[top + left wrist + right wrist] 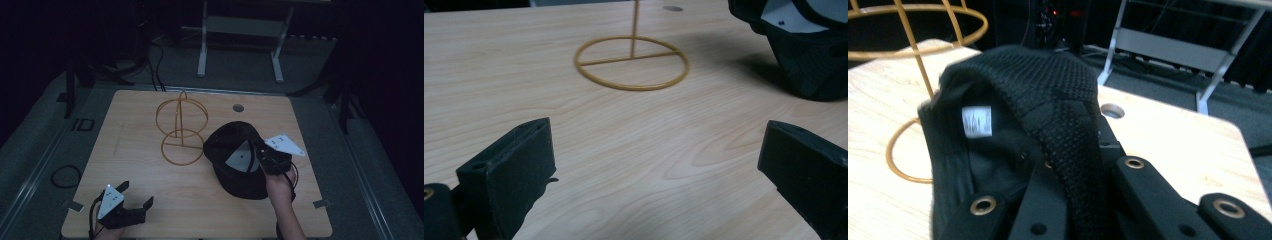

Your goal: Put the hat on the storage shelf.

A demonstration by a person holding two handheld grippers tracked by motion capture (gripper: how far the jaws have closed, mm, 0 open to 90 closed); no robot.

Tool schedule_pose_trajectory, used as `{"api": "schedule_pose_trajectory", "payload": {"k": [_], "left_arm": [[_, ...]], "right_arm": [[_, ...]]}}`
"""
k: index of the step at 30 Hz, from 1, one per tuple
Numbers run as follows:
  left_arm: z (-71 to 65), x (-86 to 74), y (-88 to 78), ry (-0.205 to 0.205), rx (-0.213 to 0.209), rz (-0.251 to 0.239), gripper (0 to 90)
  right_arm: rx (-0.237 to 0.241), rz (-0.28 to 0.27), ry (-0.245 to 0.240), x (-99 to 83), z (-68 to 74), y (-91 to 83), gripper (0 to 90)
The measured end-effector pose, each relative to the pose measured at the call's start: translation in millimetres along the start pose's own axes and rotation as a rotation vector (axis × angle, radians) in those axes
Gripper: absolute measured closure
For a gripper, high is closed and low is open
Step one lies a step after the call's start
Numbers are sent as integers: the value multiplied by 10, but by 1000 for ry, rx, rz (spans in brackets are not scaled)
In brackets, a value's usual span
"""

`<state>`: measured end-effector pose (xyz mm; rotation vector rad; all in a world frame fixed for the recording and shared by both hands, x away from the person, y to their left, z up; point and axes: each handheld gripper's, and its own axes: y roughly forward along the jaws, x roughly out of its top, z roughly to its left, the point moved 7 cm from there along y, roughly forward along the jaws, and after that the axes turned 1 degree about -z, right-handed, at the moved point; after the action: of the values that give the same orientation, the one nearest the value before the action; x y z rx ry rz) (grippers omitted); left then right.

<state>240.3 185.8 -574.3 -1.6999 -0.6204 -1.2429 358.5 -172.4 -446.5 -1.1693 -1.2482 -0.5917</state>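
Observation:
A black cap (227, 140) hangs tilted over the right half of the wooden table (200, 200), its inside and a white label (977, 121) turned towards the right gripper view. My right gripper (260, 152) is shut on the cap's woven rear band (1068, 130), which runs between the jaws. To the cap's left stands a gold wire hat stand (181, 130), its base ring (631, 87) flat on the wood. By the near left corner my left gripper (136, 194) rests open, with nothing but bare wood between its jaws (659, 145). The cap (804, 60) shows at the upper right of the left gripper view.
A round cable hole (238, 107) pierces the table near its far edge. Beyond the table stands a white metal frame (240, 25) on the grey floor. A coiled cable (65, 176) lies on the floor to the left.

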Motion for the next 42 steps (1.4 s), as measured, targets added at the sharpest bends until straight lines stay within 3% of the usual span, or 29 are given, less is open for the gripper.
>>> {"api": "schedule_pose_trajectory", "payload": {"k": [8,13,18,19,20,21,24,25,33,37,42], "left_arm": [[-221,105,54,4,-64,7,22],[-370,296,120,-8,-122,-14,22],[-469,447,207,30,-150,-20,22],[-516,519,261,26,-176,-24,22],[-516,519,261,26,-176,-24,22],[-565,578,315,45,-190,-15,22],[-631,642,365,56,-215,-11,22],[-693,707,413,76,-227,-10,22],[-912,909,629,94,-295,-13,49],[-992,976,720,77,-342,-18,72],[-1037,1019,798,70,-359,-17,149]], "right_arm": [[30,-49,-23,166,-18,-222,886],[77,-88,-38,288,1,-416,886],[126,-111,-29,339,47,-550,885],[134,-114,-32,338,61,-573,885],[140,-117,-35,335,76,-597,885],[143,-119,-40,329,91,-618,885],[167,-120,-40,302,135,-666,885],[176,-118,-35,291,151,-679,885],[220,-131,-43,255,274,-778,885],[250,-129,-40,244,334,-777,884],[271,-118,-43,216,390,-749,884]]}}
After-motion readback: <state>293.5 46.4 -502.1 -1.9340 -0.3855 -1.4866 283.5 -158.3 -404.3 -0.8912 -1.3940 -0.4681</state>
